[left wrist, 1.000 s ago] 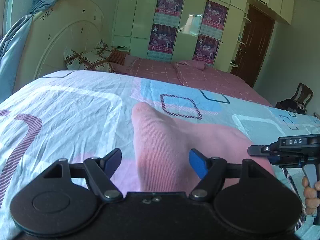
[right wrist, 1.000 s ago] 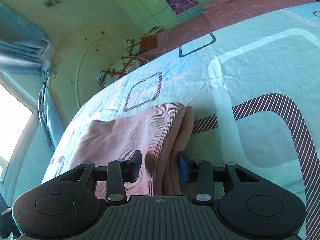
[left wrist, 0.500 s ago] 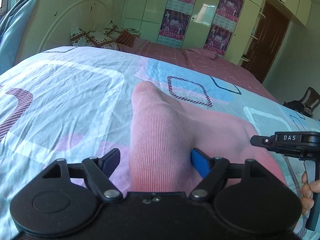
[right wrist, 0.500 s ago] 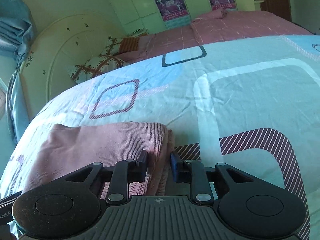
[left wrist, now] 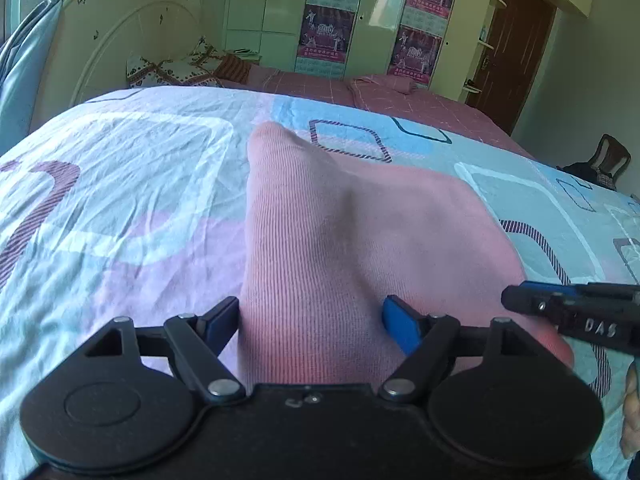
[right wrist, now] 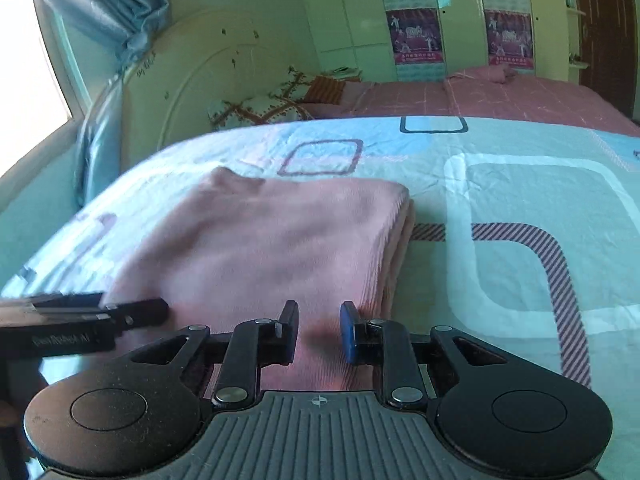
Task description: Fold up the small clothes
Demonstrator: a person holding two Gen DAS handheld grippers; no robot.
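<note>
A: Where is the pink garment [right wrist: 272, 248] now?
B: Folded on the patterned bedsheet [right wrist: 520, 208], frame centre; earlier its edge stood between the right gripper's [right wrist: 319, 330] fingers, now it lies flat beneath them, gap narrow, gripping nothing.
A: And the left gripper [left wrist: 310, 320]?
B: Wider than before, straddling a raised fold, unclamped.

Left gripper [left wrist: 310, 322]: matte black body, two round black discs at near corners, each with shallow circular recess. Black linkage arms, silver pivot screws. Fingers [left wrist: 400, 326] tipped with blue pads, right pad brighter blue. Small scuffs on near housing.

Right gripper [right wrist: 319, 334]: same black build, ribbed grey-black panel on near housing, small crosshair mark at centre. Silver screws on links; blue pad on right finger, left finger dark. White "DAS" lettering on its side.
</note>
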